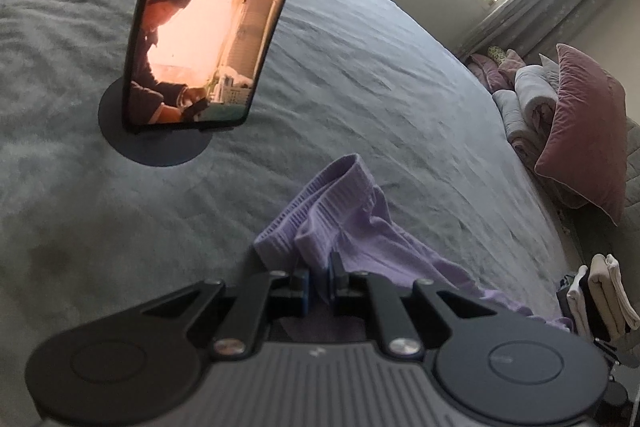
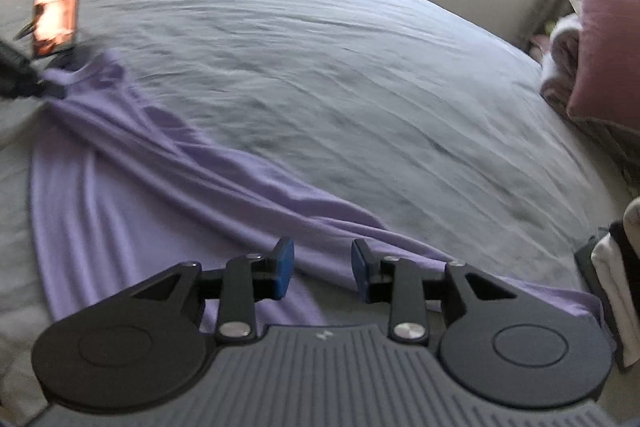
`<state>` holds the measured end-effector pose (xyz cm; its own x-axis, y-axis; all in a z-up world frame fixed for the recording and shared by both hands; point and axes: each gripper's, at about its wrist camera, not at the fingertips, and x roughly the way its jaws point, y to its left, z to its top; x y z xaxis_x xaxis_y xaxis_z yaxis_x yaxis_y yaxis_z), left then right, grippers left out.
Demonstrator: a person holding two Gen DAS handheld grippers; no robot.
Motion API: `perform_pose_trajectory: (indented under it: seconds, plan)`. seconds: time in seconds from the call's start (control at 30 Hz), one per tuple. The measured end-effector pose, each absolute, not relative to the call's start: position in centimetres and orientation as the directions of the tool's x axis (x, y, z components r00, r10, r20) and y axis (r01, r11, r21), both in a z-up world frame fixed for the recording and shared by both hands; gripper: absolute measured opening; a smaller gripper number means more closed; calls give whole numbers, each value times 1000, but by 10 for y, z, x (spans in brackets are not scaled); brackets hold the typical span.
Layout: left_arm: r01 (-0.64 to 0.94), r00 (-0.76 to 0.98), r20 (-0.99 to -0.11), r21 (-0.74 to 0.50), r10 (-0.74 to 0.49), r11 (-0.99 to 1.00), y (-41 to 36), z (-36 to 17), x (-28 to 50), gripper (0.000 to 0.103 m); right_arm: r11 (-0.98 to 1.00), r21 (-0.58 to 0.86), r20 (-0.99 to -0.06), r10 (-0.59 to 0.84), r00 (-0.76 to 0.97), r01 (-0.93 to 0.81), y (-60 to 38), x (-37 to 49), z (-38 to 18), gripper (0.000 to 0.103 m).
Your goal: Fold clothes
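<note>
Grey bedding [image 2: 320, 75] carries the lilac garment [image 2: 132, 195], its long axis running from the left gripper [image 1: 319, 281], clamped on the ribbed waistband, toward the right gripper [image 2: 323, 273], whose fingers stand apart, seemingly empty, above the near end.

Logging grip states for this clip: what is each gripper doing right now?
Left gripper: closed on the purple garment.
Right gripper: open, holding nothing, garment beneath its pads.

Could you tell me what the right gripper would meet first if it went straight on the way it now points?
Most likely the lilac garment lying just beneath the right gripper, whose jaws stand open; depth is uncertain.
</note>
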<state>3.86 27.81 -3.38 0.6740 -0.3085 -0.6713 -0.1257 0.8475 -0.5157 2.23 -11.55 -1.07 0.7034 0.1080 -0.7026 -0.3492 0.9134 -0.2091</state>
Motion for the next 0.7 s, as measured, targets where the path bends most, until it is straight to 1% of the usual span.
perform_pose_trajectory:
  seconds: [0.13, 0.23, 0.27, 0.3, 0.33, 0.37, 0.47, 0.7]
  plan:
    - [-126, 671, -678, -505, -302, 854, 277, -35, 39, 9, 912, -217, -701, 103, 706, -348, -115, 36, -19, 34]
    - [-127, 668, -683, -497, -296, 858, 275, -35, 39, 9, 911, -214, -727, 93, 680, -353, -109, 47, -34, 34]
    - [-127, 667, -684, -494, -294, 860, 275, -35, 39, 9, 914, -209, -733, 89, 675, -348, -107, 49, -37, 32]
    - [-127, 666, -686, -491, -293, 862, 275, -35, 40, 9, 917, -203, -733, 90, 674, -343, -107, 50, -37, 23]
    - [-128, 665, -689, -485, -288, 865, 274, -36, 40, 9, 920, -197, -734, 90, 673, -338, -106, 50, -38, 15]
    - [-128, 664, -692, -479, -284, 869, 273, -36, 39, 9, 924, -190, -735, 91, 672, -333, -106, 51, -38, 2]
    - [-124, 664, -696, -463, -274, 878, 272, -35, 39, 9, 928, -192, -732, 80, 677, -318, -105, 47, -36, 0]
    - [-123, 664, -696, -462, -273, 878, 272, -35, 37, 9, 931, -197, -728, 70, 682, -307, -105, 32, -26, 0]
